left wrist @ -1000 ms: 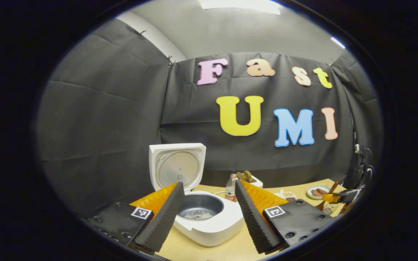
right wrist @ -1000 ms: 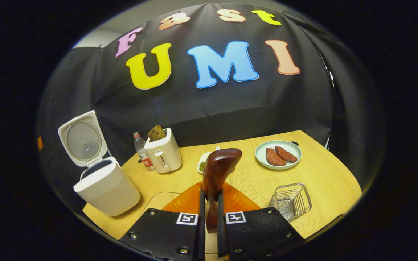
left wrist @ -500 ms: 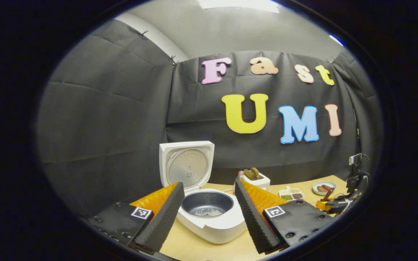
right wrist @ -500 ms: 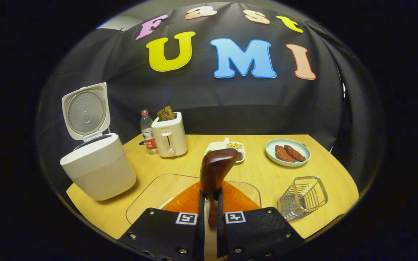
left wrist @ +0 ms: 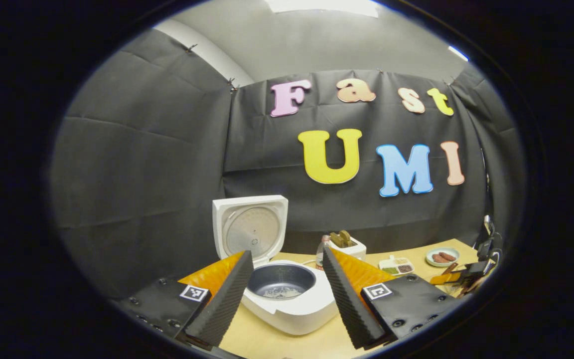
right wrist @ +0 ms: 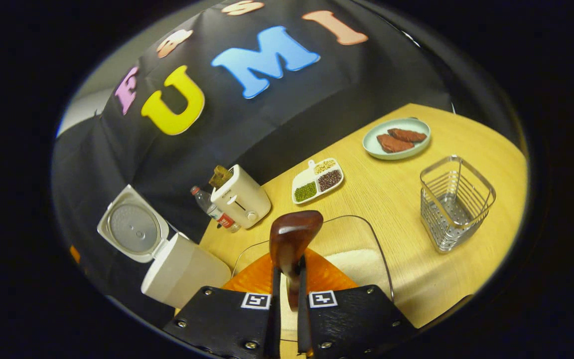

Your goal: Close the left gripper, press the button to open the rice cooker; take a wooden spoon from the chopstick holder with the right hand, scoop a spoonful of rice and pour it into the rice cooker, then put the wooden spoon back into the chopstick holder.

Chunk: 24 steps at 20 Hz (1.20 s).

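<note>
The white rice cooker (left wrist: 297, 311) stands with its lid (left wrist: 249, 229) up, a little rice in its dark inner pot (left wrist: 280, 282). My left gripper (left wrist: 287, 294) is open, its fingers on either side of the pot, a short way in front of it. In the right gripper view, my right gripper (right wrist: 287, 279) is shut on the dark wooden spoon (right wrist: 292, 239), bowl end up, above a clear glass dish of rice (right wrist: 361, 264). The wire chopstick holder (right wrist: 454, 202) stands to the right. The rice cooker (right wrist: 177, 269) is at the left, lid open.
On the wooden table (right wrist: 396, 194) stand a white toaster (right wrist: 239, 197) with bread, a water bottle (right wrist: 212, 212), a divided tray of beans (right wrist: 317, 180) and a plate with meat (right wrist: 396, 138). My right gripper (left wrist: 459, 276) is at the far right in the left gripper view.
The right gripper has tilted and rolled with the spoon, now looking down over the rice dish, with the chopstick holder closer on the right. The left gripper drifted only slightly in front of the cooker.
</note>
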Each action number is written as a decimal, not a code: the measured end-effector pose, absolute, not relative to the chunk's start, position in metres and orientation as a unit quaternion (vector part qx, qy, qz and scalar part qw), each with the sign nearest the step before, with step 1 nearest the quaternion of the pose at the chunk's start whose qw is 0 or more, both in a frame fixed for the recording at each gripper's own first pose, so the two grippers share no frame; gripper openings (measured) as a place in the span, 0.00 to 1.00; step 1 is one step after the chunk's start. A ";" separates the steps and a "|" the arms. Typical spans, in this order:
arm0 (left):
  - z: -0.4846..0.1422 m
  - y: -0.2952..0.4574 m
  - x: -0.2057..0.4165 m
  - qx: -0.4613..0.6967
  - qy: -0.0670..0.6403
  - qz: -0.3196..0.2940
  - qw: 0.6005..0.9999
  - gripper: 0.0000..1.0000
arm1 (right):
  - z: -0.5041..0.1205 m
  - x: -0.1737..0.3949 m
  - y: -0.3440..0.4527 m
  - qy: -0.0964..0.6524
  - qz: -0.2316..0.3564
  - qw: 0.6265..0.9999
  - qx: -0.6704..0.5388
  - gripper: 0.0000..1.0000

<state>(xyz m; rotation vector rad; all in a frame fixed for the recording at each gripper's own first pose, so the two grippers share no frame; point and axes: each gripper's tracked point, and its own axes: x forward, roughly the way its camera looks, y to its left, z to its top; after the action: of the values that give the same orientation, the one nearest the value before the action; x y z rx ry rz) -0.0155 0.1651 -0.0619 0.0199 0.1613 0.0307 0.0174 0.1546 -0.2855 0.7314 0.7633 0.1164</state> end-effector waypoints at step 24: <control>-0.070 0.188 -0.020 -0.008 0.081 0.043 0.996 0.97 | -0.176 0.077 0.219 0.345 0.137 0.733 0.570 0.13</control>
<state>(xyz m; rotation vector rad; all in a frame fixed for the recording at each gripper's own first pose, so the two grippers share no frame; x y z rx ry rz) -0.0201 0.1878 -0.0699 -0.0154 0.1621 0.0869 0.0765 0.2187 -0.1765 1.2534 0.7579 0.3014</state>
